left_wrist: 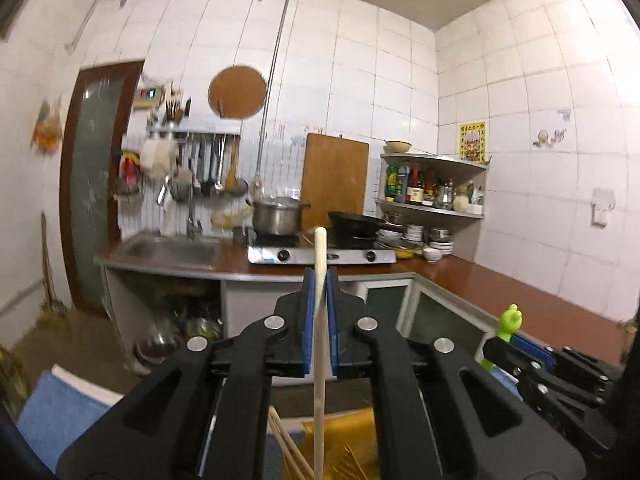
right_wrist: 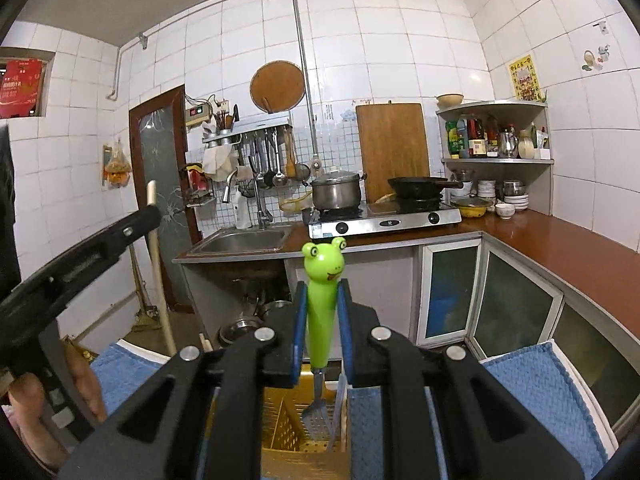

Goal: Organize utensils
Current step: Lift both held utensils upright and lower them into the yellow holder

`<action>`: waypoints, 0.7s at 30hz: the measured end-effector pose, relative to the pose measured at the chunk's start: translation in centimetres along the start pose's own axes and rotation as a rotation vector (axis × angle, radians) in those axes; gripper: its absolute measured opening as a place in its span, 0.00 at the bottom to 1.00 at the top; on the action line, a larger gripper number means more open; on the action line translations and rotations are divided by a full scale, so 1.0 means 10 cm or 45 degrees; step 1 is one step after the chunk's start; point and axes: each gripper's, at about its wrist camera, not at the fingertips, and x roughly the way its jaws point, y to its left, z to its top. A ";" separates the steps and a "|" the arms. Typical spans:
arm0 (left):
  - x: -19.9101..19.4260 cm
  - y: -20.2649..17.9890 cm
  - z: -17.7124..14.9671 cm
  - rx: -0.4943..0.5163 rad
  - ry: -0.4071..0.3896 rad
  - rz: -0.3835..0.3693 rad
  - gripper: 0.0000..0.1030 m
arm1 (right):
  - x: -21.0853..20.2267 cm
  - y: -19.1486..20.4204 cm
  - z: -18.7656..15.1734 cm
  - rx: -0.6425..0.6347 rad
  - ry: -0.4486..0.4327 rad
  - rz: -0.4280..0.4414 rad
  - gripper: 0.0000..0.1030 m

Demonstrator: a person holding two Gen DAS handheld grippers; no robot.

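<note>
The left gripper (left_wrist: 320,280) points nearly level, its blue pads (left_wrist: 308,320) clamped on a thin pale stick (left_wrist: 320,256) that stands upright between them. The right gripper (right_wrist: 322,300) also points roughly level, just to the left gripper's right, its pads closed on the green frog-headed handle (right_wrist: 320,304) of a fork. A bare hand (right_wrist: 52,396) grips the left gripper's body from below.

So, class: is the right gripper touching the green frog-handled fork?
Touching. The right wrist view shows the right gripper with both blue pads pressed against the green frog-handled fork, one on each side of its handle, no gap visible.
</note>
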 end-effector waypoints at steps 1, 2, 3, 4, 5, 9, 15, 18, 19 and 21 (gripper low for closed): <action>0.07 -0.02 -0.05 0.006 0.002 -0.003 0.04 | 0.03 0.00 -0.02 -0.003 0.007 -0.001 0.15; 0.14 -0.02 -0.12 0.003 0.020 -0.011 0.04 | 0.09 -0.01 -0.07 -0.006 0.018 0.000 0.15; 0.20 -0.01 -0.20 -0.008 0.036 -0.015 0.04 | 0.13 -0.03 -0.12 -0.008 0.024 0.000 0.15; 0.24 0.00 -0.28 -0.017 0.050 -0.019 0.04 | 0.17 -0.04 -0.17 -0.011 0.031 0.000 0.15; 0.28 0.01 -0.37 -0.021 0.067 -0.021 0.04 | 0.20 -0.05 -0.21 -0.013 0.037 0.002 0.15; 0.44 0.10 -0.72 -0.021 0.165 -0.017 0.04 | 0.33 -0.09 -0.41 -0.023 0.084 0.002 0.15; 0.42 0.20 -1.08 -0.035 0.272 -0.022 0.04 | 0.46 -0.12 -0.76 -0.029 0.189 0.000 0.15; 0.47 0.24 -1.22 -0.033 0.357 -0.030 0.04 | 0.50 -0.11 -0.88 -0.034 0.224 -0.006 0.15; 0.47 0.25 -1.25 -0.035 0.376 -0.032 0.05 | 0.51 -0.11 -0.91 -0.039 0.233 -0.004 0.15; 0.46 0.28 -1.29 -0.055 0.427 -0.040 0.09 | 0.51 -0.12 -0.92 -0.035 0.259 0.008 0.17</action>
